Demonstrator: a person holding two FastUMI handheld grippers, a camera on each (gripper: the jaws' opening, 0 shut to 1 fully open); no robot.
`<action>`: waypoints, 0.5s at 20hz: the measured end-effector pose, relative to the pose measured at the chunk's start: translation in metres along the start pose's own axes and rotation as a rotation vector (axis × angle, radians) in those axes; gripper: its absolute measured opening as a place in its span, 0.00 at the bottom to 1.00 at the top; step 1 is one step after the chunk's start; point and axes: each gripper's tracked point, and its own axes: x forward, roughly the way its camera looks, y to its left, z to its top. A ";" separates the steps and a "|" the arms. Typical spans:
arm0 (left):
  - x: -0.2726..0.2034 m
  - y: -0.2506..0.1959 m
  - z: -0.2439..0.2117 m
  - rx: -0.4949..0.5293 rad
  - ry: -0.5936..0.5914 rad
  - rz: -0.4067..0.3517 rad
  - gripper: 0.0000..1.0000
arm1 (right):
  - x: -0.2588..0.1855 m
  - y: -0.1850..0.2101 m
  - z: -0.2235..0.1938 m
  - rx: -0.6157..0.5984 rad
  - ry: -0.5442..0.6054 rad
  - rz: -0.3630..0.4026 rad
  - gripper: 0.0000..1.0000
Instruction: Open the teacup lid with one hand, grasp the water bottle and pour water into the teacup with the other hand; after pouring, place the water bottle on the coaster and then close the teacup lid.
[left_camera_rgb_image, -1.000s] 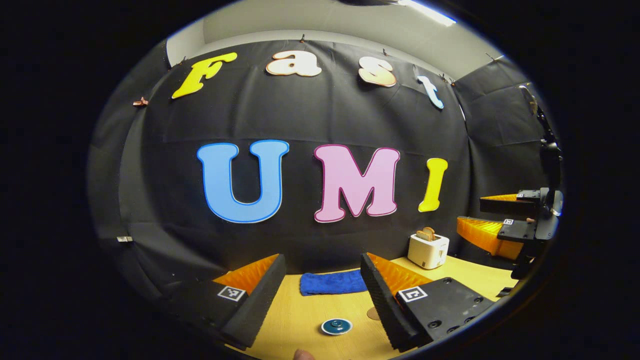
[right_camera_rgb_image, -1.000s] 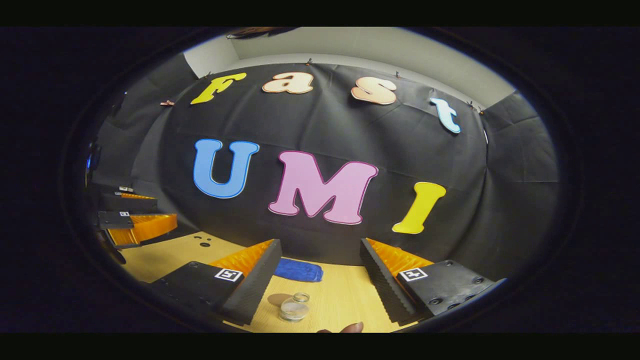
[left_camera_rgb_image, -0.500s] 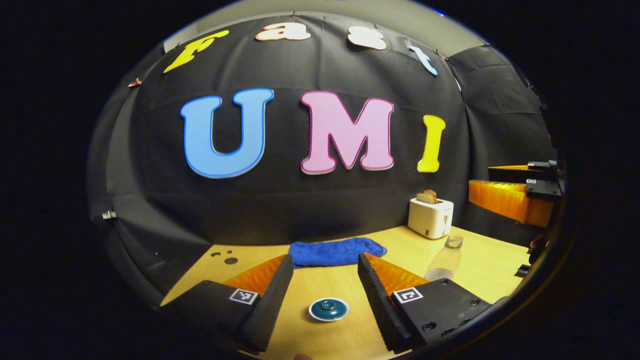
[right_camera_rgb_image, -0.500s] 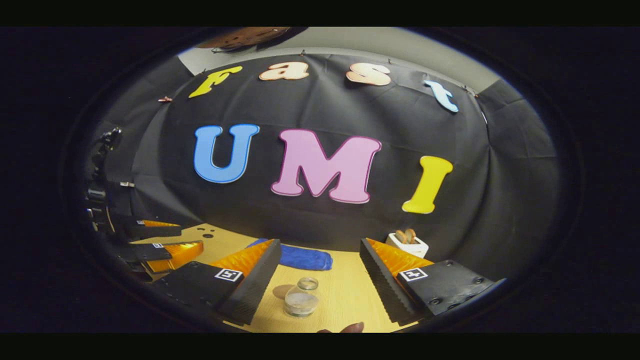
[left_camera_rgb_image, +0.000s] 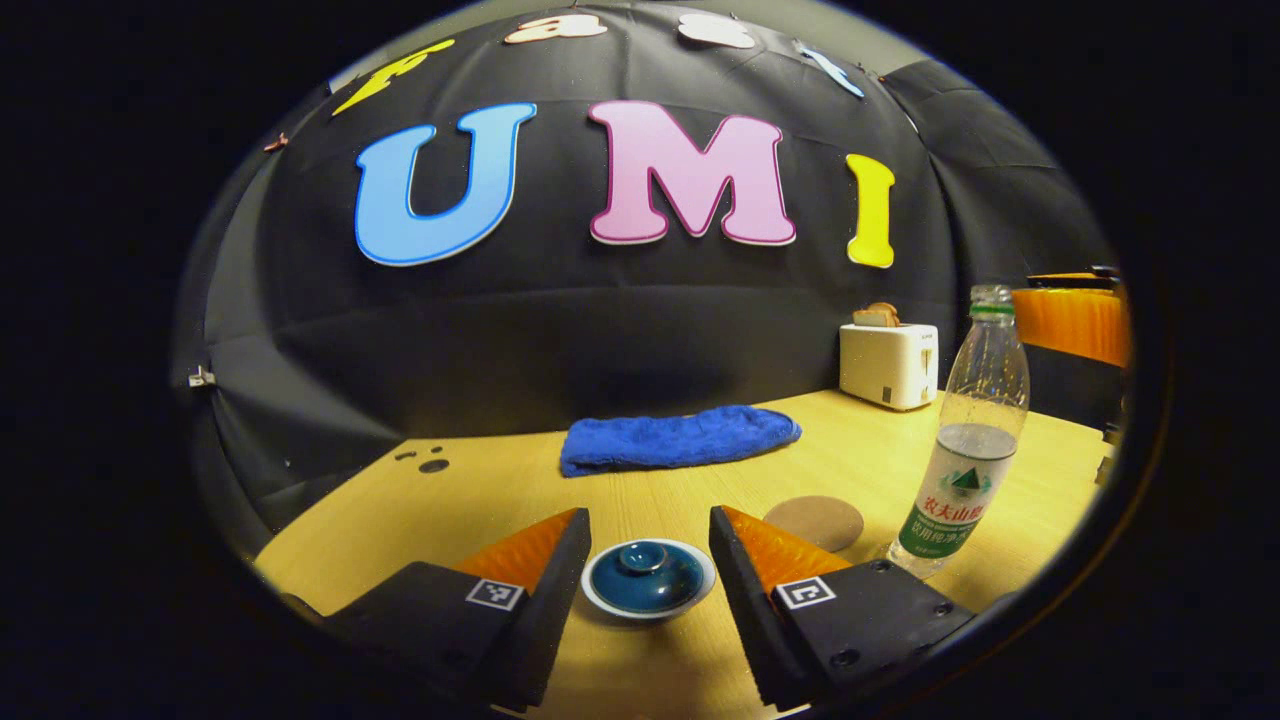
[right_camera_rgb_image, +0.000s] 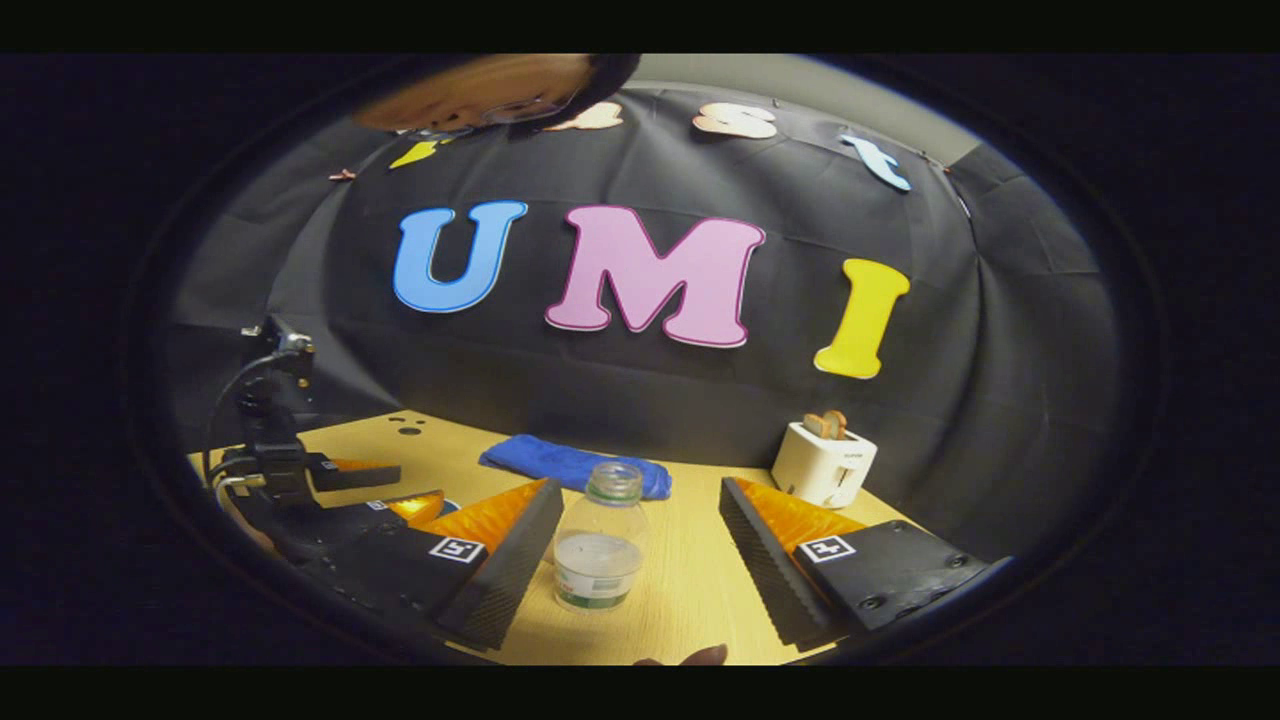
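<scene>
Left gripper view: my left gripper (left_camera_rgb_image: 648, 535) is spread wide with nothing in its grasp; the teacup lid (left_camera_rgb_image: 647, 575), dark blue with a knob, sits on the teacup's pale rim between the two fingers, touching neither that I can see; the round coaster (left_camera_rgb_image: 815, 521) lies flat on the wooden table (left_camera_rgb_image: 480, 500) just right of the cup; the water bottle (left_camera_rgb_image: 966, 436) stands upright beside the coaster, uncapped, part-filled; a blue towel (left_camera_rgb_image: 678, 440) lies folded farther back near the wall; a white toaster (left_camera_rgb_image: 888, 363) with bread in its slot stands at the far right corner. Right gripper view: my right gripper (right_camera_rgb_image: 640, 525) is likewise wide open and holds nothing; the water bottle (right_camera_rgb_image: 600, 550) stands upright between its fingers, closer to the finger on the left of this picture, and I cannot tell whether that one touches it; the other finger is clear of it; the left gripper (right_camera_rgb_image: 365, 490) shows low at the left edge over the table (right_camera_rgb_image: 690, 590); the towel (right_camera_rgb_image: 570, 463) lies behind the bottle; the toaster (right_camera_rgb_image: 822, 462) stands at the right rear.
</scene>
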 end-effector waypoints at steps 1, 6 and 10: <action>0.002 0.000 -0.006 -0.007 0.010 0.002 0.76 | -0.001 -0.001 -0.007 0.006 0.011 0.000 0.99; 0.010 -0.002 -0.015 -0.021 0.028 0.009 0.69 | 0.000 -0.002 -0.030 -0.007 0.061 0.019 0.98; 0.015 -0.001 -0.019 -0.012 0.034 0.024 0.57 | 0.003 0.001 -0.039 0.000 0.073 0.033 0.98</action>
